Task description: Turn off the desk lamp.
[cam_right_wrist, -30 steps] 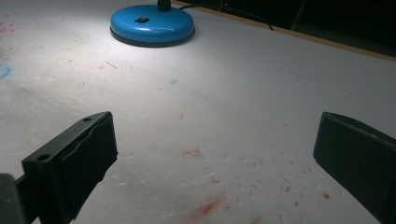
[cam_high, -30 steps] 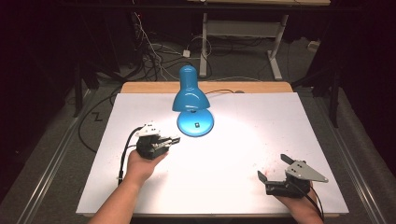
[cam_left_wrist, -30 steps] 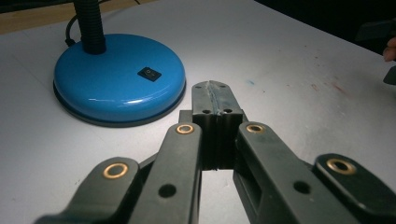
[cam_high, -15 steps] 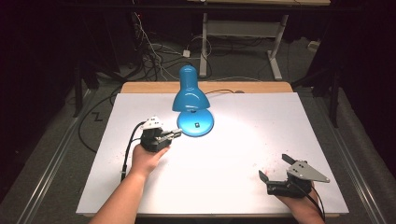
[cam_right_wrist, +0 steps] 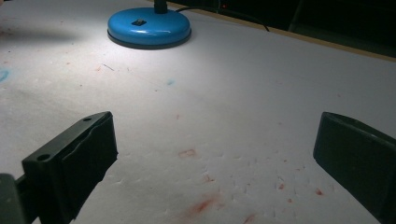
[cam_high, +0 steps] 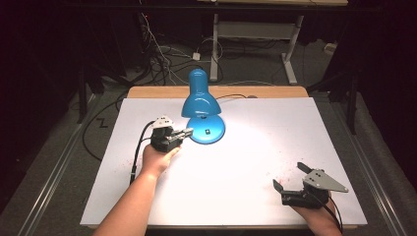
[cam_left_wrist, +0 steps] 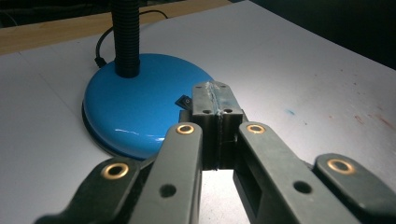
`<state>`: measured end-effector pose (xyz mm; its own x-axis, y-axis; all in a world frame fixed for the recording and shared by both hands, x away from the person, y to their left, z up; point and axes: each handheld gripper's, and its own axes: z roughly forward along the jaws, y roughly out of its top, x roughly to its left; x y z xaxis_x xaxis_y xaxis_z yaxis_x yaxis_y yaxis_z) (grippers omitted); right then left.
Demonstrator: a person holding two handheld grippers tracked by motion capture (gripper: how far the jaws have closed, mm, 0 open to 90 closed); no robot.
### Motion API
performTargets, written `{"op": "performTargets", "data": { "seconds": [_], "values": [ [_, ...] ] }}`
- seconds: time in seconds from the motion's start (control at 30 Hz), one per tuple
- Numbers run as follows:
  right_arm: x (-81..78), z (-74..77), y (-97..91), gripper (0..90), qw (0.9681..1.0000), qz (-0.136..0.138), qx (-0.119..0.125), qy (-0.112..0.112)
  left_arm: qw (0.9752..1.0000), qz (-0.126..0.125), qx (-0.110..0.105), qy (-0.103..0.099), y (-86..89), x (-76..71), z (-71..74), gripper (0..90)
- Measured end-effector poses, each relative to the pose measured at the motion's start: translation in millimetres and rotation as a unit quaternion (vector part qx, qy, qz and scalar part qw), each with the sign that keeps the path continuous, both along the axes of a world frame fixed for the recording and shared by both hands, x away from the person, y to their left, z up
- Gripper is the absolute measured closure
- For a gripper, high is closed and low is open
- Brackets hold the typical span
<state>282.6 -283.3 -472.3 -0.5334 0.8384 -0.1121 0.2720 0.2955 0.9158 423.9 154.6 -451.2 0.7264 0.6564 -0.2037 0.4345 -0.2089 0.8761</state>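
Since the left gripper (cam_left_wrist: 214, 100), jaws pressed together on nothing, hovers just short of the switch (cam_left_wrist: 185, 101) on the lamp base (cam_left_wrist: 140, 109), ease straight down onto it, while the right gripper (cam_high: 290, 184) waits wide open, well away.

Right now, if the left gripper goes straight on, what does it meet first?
Probably the switch on the lamp base; the shut left gripper points at it from just short.

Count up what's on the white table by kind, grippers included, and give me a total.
Blue desk lamp: 1
Hand-held grippers: 2, the left gripper shut with its tips by the lamp's base, the right gripper open near the table's front right
Total: 3
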Motion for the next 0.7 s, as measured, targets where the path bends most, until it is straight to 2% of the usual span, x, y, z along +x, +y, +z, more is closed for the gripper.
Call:
{"op": "performTargets", "data": {
  "seconds": [0.23, 0.33, 0.4, 0.5, 0.6, 0.63, 0.7],
  "values": [
    [-1.2, 0.7, 0.9, 0.7, 1.0, 0.002, 0.001, -0.001, 1.0, 0.003, -0.002, 0.001, -7.4, 12.6, -5.7, 87.9],
    [-1.0, 0.6, 0.5, 0.7, 1.0, 0.0, 0.002, 0.0, 0.9998, 0.007, -0.02, 0.001, -9.9, 17.1, -10.1, 87.9],
    [-1.2, 0.4, 0.7, 0.7, 1.0, 0.001, 0.002, 0.0, 0.9997, 0.007, -0.023, 0.001, -11.0, 19.6, -13.1, 87.9],
    [-1.1, 0.4, 0.0, 0.7, 1.0, 0.0, 0.001, 0.0, 0.9993, 0.011, -0.033, 0.013, -12.6, 24.3, -19.7, 87.9],
    [-1.0, 0.1, -0.7, 0.7, 1.0, 0.0, 0.001, 0.001, 0.9992, 0.011, -0.034, 0.019, -15.5, 28.1, -25.0, 87.9],
    [-1.0, 0.1, -0.7, 0.7, 1.0, 0.0, 0.001, 0.001, 0.9987, 0.013, -0.042, 0.025, -16.5, 29.4, -26.4, 87.9],
    [-0.9, -0.1, -0.9, 0.8, 1.0, 0.0, 0.001, 0.001, 0.9983, 0.014, -0.044, 0.037, -17.2, 32.8, -28.6, 87.9]
  ]
}}
